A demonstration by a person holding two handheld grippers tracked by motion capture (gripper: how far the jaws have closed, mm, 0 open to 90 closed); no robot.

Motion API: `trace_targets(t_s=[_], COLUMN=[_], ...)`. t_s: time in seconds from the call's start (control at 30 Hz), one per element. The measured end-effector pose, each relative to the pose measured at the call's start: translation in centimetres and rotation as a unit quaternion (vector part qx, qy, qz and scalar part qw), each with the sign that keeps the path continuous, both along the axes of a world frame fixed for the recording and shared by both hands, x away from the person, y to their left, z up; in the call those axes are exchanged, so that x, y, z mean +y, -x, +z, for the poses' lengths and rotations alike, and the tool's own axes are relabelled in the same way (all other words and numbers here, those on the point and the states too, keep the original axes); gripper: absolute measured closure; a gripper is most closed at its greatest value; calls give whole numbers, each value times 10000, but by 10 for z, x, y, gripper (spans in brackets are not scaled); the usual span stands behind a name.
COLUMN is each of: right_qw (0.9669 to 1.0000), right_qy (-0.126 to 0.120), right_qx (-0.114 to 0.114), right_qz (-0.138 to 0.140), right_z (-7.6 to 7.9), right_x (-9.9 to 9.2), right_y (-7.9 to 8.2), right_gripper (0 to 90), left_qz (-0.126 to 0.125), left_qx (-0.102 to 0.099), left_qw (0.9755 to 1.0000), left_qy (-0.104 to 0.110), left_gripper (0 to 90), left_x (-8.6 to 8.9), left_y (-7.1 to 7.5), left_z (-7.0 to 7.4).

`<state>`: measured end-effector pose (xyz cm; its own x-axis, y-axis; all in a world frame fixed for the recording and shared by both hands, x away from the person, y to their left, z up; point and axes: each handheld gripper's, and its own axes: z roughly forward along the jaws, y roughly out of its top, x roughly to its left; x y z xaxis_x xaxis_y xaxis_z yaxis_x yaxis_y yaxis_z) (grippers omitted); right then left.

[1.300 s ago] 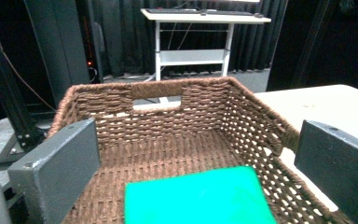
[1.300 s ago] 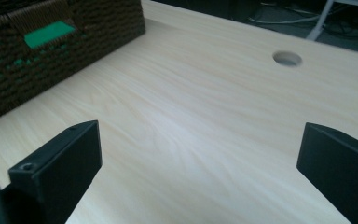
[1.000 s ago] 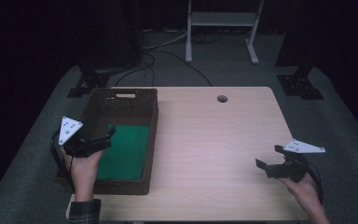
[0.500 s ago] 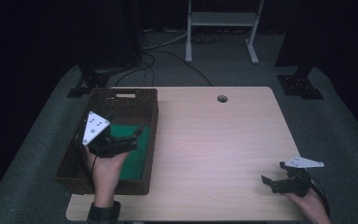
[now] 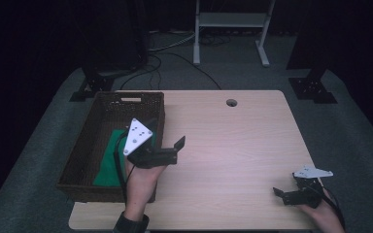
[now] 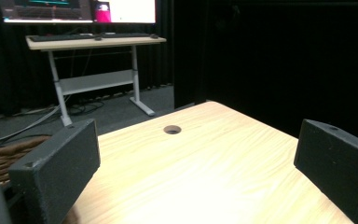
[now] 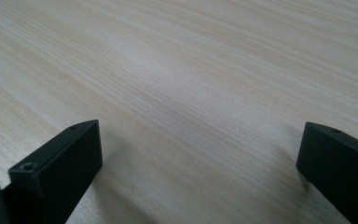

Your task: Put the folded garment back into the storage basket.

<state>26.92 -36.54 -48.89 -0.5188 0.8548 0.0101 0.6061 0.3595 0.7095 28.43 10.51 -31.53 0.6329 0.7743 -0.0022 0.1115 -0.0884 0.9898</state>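
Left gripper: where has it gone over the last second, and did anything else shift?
The left gripper swung rightward from over the basket to above the bare table, jaws open and empty. The right gripper dropped toward the table's near right corner. Basket and green cloth stayed put.

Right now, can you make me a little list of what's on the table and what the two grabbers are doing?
table: light wood table with a round hole
basket: dark wicker basket at the left edge
inside basket: green cloth
left gripper: open, empty, raised beside the basket
right gripper: open, empty, low at the near right corner
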Motion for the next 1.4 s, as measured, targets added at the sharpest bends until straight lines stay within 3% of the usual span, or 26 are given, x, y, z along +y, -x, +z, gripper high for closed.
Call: trace_targets(t_s=[0.23, 0.47, 0.63, 0.77, 1.07, 1.4], right_qw=[10000, 10000, 10000, 10000, 10000, 10000], right_qy=[-2, -2, -2, -6, -6, -7], right_qx=[-7, -6, -4, -3, -4, -3], right_qz=[9, 12, 11, 8, 7, 7], right_z=[0, 0, 0, 0, 0, 0], right_x=[0, 0, 0, 0, 0, 0], right_y=[0, 0, 0, 0, 0, 0], right_gripper=[0, 0, 0, 0, 0, 0], left_qz=[-181, -509, -666, -727, -944, -977], left_qx=[5, 160, 43, 10, 177, 313], left_qw=[9998, 9984, 9977, 9973, 9954, 9947], left_qy=[-36, 159, 91, -66, -64, 19], left_gripper=[0, 0, 0, 0, 0, 0], left_x=[-38, -74, -90, -95, -91, -84], left_y=[-7, -10, -6, -3, 1, 8], left_z=[-15, -45, -69, -89, -136, -162])
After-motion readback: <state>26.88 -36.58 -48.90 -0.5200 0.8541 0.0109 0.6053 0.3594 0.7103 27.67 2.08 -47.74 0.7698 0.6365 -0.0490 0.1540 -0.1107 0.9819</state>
